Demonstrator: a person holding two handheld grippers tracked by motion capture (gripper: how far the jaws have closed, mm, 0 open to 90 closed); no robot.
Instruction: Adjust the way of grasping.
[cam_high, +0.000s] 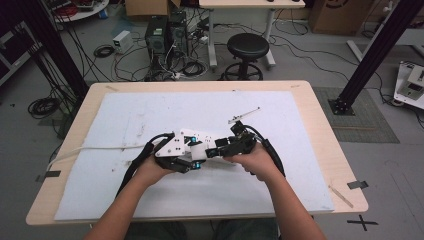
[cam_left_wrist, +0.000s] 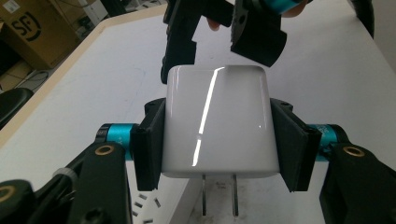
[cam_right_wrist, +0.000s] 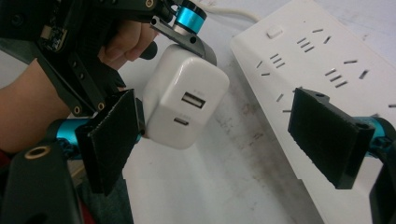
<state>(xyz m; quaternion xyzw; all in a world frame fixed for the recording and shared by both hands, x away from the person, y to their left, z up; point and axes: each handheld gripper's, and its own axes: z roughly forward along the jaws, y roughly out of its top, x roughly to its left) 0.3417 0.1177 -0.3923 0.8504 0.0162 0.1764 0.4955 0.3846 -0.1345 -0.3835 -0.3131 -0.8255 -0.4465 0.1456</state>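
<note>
1. The left hand-held gripper (cam_left_wrist: 219, 140) is clamped on a white charger (cam_left_wrist: 217, 121), one pad on each flat side, with the two metal prongs (cam_left_wrist: 218, 193) pointing down toward the power strip (cam_left_wrist: 175, 205) just below.
2. The right hand-held gripper (cam_right_wrist: 229, 135) stands wide open, with nothing between its pads; the charger (cam_right_wrist: 184, 102) sits just beside its left pad and the power strip (cam_right_wrist: 322, 60) lies past its right one.
3. Risk: the charger's glossy sides give the pads little bite, so a push against a misaligned socket could tilt it in the grip or make it slip upward.
4. Risk: the prongs look not yet lined up with any slot; pressing down that way could bend them or shove the strip across the white mat (cam_high: 150, 115).
5. Risk: nothing holds the strip down, so it may slide or lift under the push; the open right hand-held gripper could also bump the charger, being so close.
6. The left gripper view shows the prongs and the grip on both sides, which the right gripper view hides.
7. The right gripper view shows the charger's two ports and the strip's socket rows and switch (cam_right_wrist: 274, 32).
8. The high view shows both hands meeting at the middle of the bench (cam_high: 320, 115), with the strip's white cord (cam_high: 95, 148) running off to the left edge.
</note>
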